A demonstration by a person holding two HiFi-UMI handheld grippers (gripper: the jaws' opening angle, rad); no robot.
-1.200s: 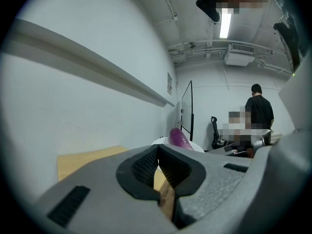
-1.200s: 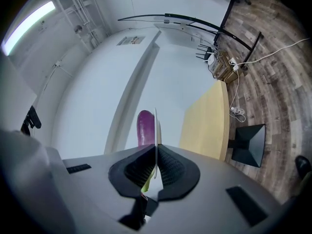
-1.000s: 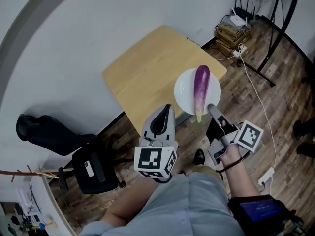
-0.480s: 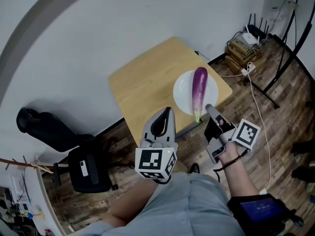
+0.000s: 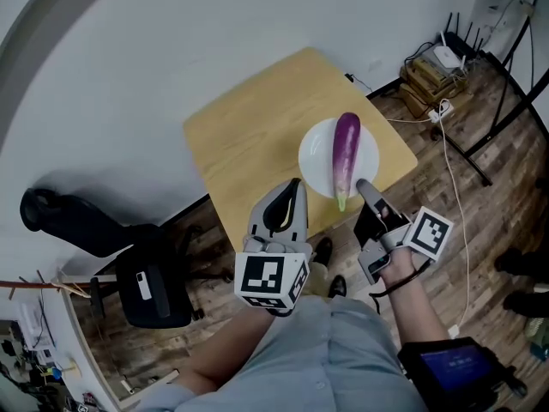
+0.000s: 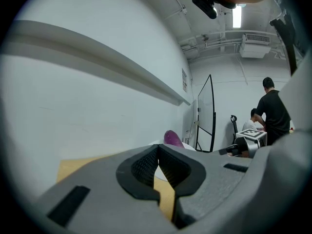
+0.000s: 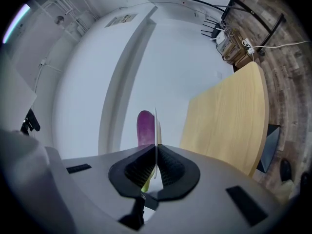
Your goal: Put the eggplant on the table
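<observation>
I'm clamping the plate [image 5: 316, 157] rim, eggplant [image 5: 345, 153] aboard, in the right tongs [image 5: 360, 184], aiming level for the surface's [image 5: 249, 136] right edge; left tongs [image 5: 294, 184] together, empty.

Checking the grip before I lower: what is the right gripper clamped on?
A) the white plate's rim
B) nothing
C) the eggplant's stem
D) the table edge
A: the right gripper's jaws pinch the thin rim of the white plate, and the eggplant lies on that plate.
</observation>
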